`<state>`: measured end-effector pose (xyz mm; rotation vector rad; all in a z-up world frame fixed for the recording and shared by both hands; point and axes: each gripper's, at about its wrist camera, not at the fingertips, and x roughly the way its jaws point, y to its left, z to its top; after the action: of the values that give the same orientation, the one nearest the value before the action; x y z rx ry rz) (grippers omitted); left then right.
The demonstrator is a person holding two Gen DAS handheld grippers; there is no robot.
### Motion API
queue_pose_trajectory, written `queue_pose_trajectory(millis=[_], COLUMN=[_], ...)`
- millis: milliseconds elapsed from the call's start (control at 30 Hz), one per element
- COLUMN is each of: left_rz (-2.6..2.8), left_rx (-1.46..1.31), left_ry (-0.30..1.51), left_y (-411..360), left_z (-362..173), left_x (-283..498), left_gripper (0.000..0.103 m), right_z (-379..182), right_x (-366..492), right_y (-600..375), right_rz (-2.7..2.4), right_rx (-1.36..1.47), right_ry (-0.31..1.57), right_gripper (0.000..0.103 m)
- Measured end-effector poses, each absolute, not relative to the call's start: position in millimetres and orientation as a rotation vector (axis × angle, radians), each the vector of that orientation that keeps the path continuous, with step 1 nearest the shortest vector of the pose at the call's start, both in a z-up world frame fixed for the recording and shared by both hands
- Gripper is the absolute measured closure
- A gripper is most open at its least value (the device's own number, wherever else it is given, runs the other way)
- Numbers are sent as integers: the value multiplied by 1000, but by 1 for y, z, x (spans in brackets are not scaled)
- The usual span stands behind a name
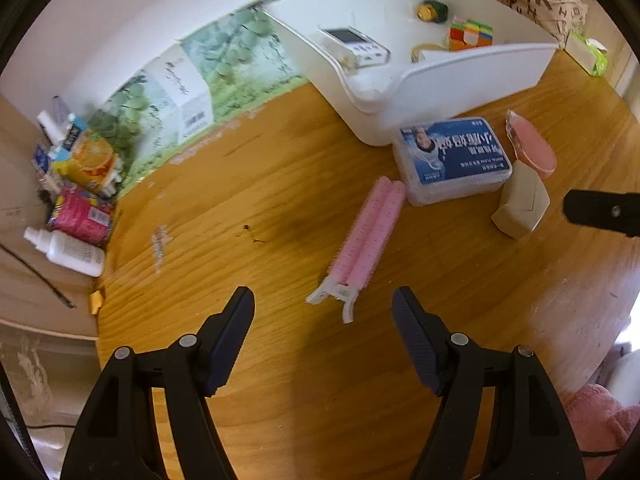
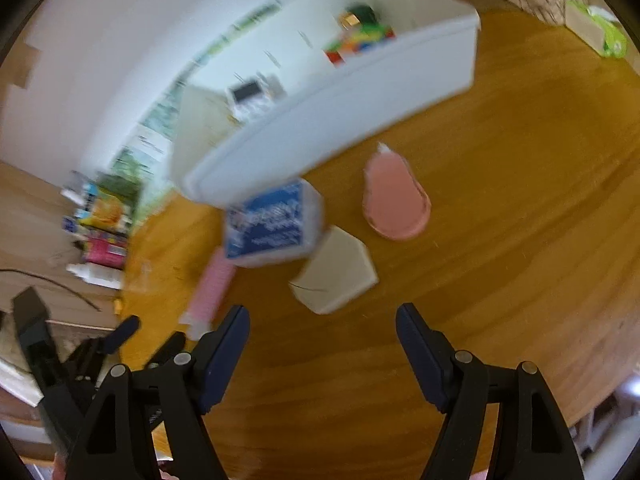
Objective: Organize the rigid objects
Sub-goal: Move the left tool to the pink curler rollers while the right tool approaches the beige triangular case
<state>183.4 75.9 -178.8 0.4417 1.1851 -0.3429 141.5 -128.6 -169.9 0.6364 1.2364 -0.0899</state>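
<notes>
Four loose items lie on the wooden table (image 1: 280, 200) beside a white bin (image 1: 460, 76): a pink hair-roller clip (image 1: 366, 240), a blue-labelled clear box (image 1: 452, 160), a beige angular case (image 1: 520, 204) and a pink oval case (image 1: 534, 146). Left gripper (image 1: 323, 306) and right gripper (image 2: 322, 322) hang wide apart, holding nothing.

both wrist cams angled down, close, sharing white bin (image 1: 460, 92) (image 2: 320, 120)
</notes>
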Motion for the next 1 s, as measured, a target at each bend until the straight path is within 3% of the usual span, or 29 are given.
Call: queue_pose_trajectory(millis=[500,1000], left_rz=[-378,-389], left_rx=[306,297], left_ry=[1416,1463], left_y=[73,64], left_z=[-216,-229], left_x=[217,237], left_gripper=[28,30], right_z=[-201,-210], right_x=[164,187], right_y=[-124,-127], right_rz=[-138,-163], right_rx=[650,605], right_ry=[1354,1406], right_gripper=[27,29])
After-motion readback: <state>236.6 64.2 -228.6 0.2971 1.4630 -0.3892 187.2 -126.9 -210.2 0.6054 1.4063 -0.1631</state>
